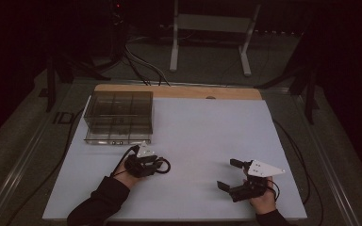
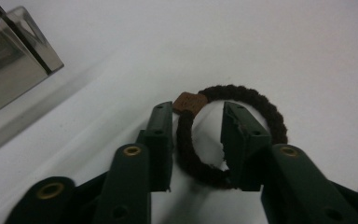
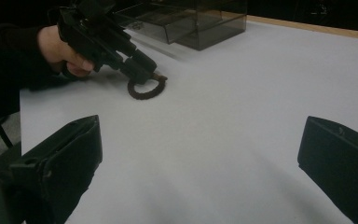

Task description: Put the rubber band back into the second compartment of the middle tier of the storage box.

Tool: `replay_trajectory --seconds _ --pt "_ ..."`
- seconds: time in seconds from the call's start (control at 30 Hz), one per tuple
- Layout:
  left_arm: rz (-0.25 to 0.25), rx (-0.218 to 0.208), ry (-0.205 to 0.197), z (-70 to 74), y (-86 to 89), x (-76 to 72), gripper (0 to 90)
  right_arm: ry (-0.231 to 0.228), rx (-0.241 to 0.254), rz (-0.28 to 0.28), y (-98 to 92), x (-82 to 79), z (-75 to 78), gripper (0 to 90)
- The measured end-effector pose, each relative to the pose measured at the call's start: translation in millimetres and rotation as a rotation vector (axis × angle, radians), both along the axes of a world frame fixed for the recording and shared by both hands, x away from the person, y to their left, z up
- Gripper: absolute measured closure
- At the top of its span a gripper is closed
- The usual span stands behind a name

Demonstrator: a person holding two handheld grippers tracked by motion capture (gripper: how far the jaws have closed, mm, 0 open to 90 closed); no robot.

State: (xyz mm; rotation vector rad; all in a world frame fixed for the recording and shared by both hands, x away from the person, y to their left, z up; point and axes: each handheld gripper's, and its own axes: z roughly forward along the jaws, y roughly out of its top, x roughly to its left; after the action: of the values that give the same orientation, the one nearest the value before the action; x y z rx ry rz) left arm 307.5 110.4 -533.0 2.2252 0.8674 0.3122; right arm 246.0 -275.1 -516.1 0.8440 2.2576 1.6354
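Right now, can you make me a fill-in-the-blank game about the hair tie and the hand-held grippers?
1. The brown hair tie lies flat on the ____ table.
2. The left hand-held gripper has one jaw inside the hair tie's loop and the other jaw ____ it.
3. The right hand-held gripper has its jaws wide ____.
4. The clear organizer box stands at the table's far ____ corner in the high view.

Missing words: white; outside; open; left

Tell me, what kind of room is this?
Probably a lab or recording studio, not a home. A white table stands in a dark room with cables on the floor and a metal stand behind. A person works over a hair tie with handheld grippers, near a clear box.
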Motion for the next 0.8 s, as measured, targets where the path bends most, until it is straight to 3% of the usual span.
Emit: replay_trajectory --seconds 0.33,0.6,0.8 --pt "0.008 0.020 0.006 0.9 1.8 2.6 83.2 0.000 -0.001 0.001 0.3 -0.1 -0.1 0.0" --pt "0.002 0.024 0.015 3.1 -0.2 2.4 87.6 0.003 0.002 -0.001 0.2 0.6 -0.5 0.0" --pt "-0.014 0.022 -0.005 11.6 -3.7 -2.0 88.3 0.005 0.001 -0.004 0.1 0.9 -0.7 0.0"
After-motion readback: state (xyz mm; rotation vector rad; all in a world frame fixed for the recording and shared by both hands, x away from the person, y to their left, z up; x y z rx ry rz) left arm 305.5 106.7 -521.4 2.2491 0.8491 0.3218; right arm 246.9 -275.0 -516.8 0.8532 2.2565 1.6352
